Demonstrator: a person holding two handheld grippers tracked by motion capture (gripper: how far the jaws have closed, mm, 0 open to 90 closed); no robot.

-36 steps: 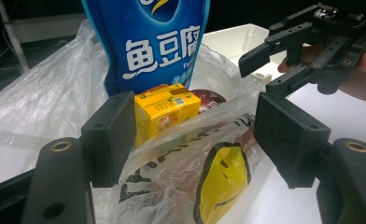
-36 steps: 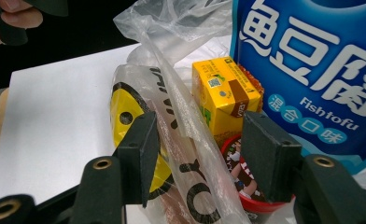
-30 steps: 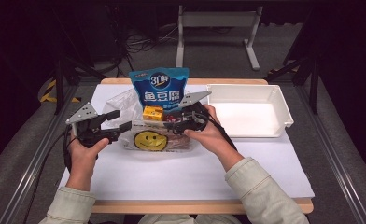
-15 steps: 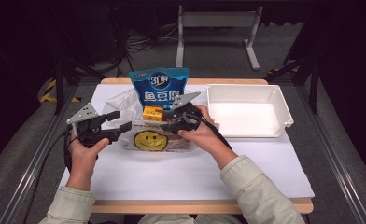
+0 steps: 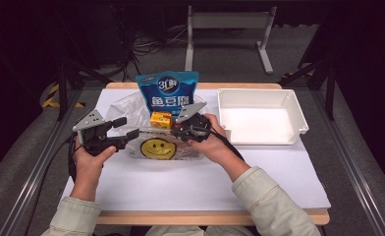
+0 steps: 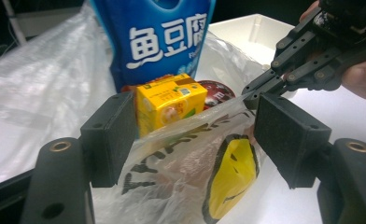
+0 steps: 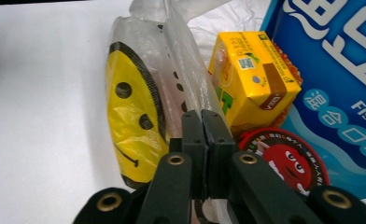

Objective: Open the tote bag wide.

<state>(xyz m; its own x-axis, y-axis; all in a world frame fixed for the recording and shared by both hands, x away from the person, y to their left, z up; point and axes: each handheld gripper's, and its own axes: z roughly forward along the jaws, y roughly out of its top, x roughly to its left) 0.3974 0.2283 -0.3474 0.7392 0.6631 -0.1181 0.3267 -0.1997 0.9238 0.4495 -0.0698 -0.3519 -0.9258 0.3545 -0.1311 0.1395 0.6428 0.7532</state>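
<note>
My right gripper (image 5: 175,132) has just been closing, and its jaws now pinch the smiley bag's (image 5: 157,148) rim mid-counter. Left gripper view: my left gripper (image 6: 197,140) gapes around the bag's near edge, unclamped. Right gripper view: yellow carton (image 7: 252,74) and blue pouch (image 7: 333,70) wait outside; bagging not begun.

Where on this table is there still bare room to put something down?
The white tray at the right holds nothing. The white sheet is bare in front of the smiley bag, and right of the right gripper. It is crowded mid-table: the bag, yellow carton, blue pouch and left gripper.
</note>
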